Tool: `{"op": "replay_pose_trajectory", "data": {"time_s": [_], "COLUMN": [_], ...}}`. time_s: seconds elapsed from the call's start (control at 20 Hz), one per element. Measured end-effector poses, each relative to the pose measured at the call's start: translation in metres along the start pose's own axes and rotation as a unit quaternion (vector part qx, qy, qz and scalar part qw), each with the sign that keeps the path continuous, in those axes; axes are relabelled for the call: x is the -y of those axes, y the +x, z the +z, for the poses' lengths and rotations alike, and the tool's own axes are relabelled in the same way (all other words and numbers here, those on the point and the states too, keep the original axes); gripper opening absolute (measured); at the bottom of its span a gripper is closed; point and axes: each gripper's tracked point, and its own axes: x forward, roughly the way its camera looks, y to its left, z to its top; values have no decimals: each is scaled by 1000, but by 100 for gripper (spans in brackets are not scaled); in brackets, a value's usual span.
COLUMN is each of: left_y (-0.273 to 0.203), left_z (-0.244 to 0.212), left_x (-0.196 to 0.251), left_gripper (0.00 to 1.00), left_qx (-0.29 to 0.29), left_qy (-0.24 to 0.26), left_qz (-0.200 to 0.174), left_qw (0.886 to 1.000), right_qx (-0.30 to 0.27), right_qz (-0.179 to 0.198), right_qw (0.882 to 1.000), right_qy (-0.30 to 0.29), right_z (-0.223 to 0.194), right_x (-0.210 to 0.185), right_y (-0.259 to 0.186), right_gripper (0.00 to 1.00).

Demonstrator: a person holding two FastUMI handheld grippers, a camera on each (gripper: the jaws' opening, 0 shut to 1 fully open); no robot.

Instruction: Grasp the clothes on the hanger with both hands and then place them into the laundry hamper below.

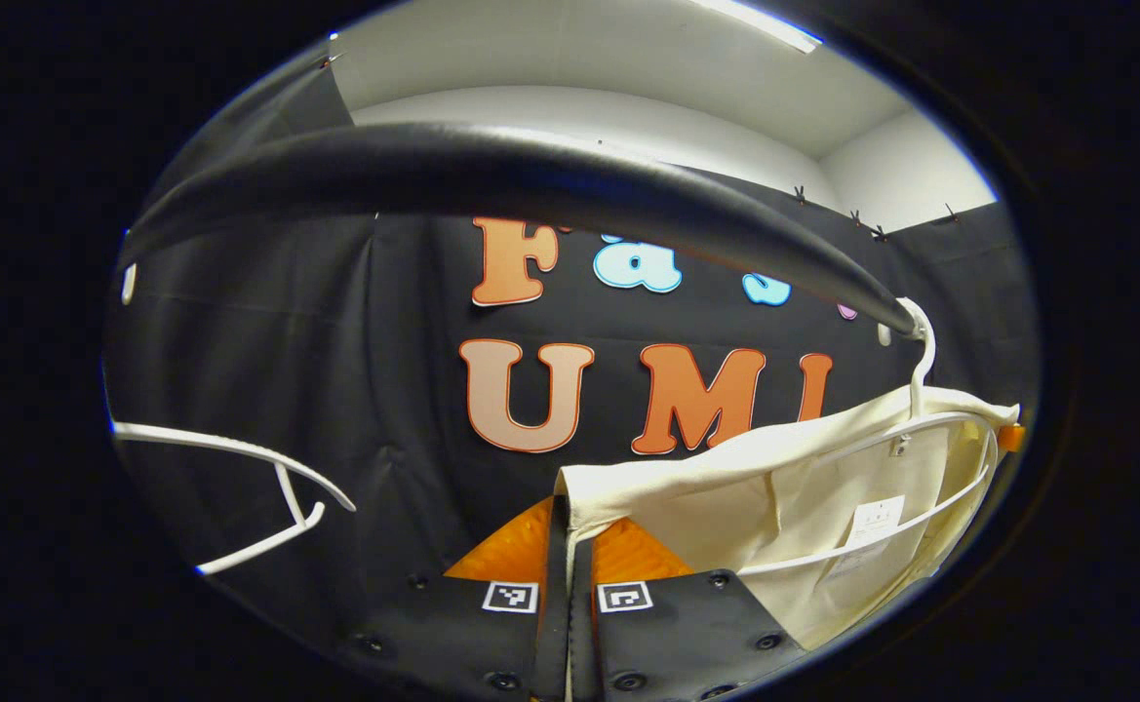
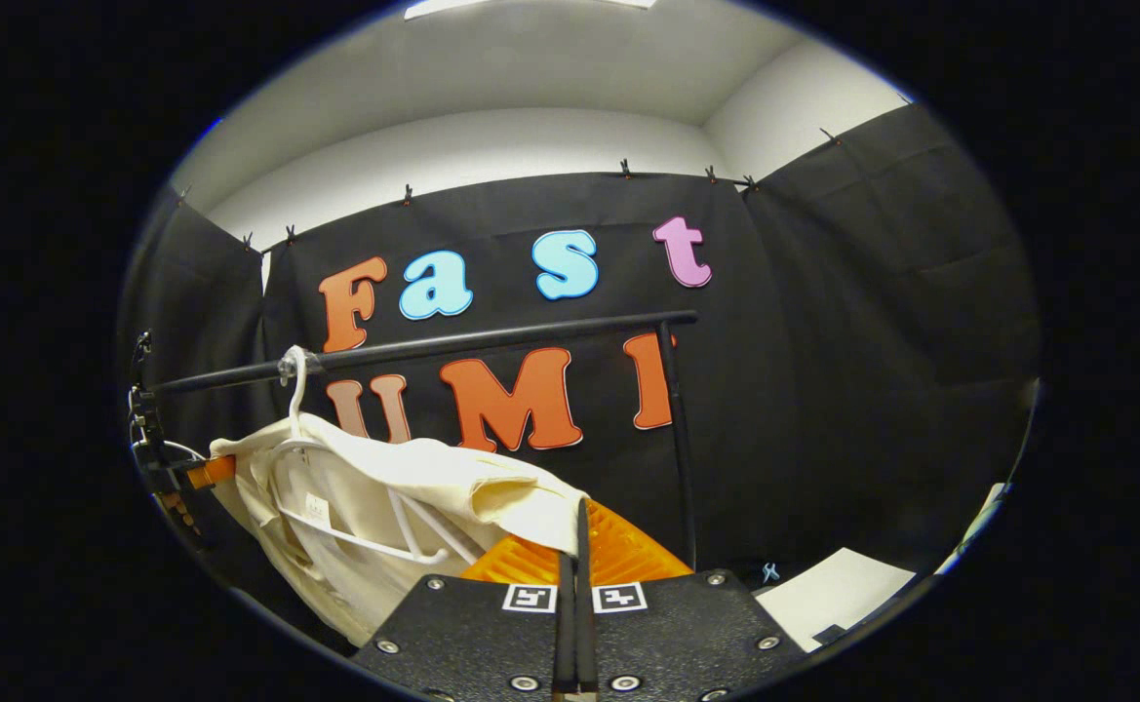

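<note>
The cream garment [image 1: 804, 487] is seen draped on a white hanger [image 1: 921, 370] hooked over the black rail [image 1: 491, 171]. One edge is clamped in each gripper, left gripper [image 1: 570, 546] and right gripper [image 2: 577, 546]. Lifting off and lowering into the hamper are judged outstanding.

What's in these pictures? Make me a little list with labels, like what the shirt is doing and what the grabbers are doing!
garment: cream top, on a white hanger
hanger hook: over the black rail
left hand-held gripper: fingers closed on the top's edge
right hand-held gripper: fingers closed on the top's other edge
spare hanger: white, bare, seen in the left gripper view
task stage: top gripped at both sides, not yet off the hanger
</note>
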Motion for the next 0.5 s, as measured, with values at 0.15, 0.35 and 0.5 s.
{"op": "replay_pose_trajectory", "data": {"time_s": [0.15, 0.35, 0.5], "left_y": [-1, 2, 0], "left_z": [-3, 1, 18], "left_x": [-5, -9, -13], "left_gripper": [8, 8, 8], "left_qx": [-2, -4, 9], "left_qy": [13, 28, 22], "left_qz": [9, 17, 21], "left_qw": [1000, 999, 999], "right_qx": [-11, -15, -6], "right_qz": [17, 50, 66], "right_qw": [1000, 999, 998], "right_qy": [-11, -7, -23], "right_z": [-13, -2, 24], "right_x": [-3, 2, 2], "right_y": [8, 28, 44], "right_gripper": [0, 0, 0]}}
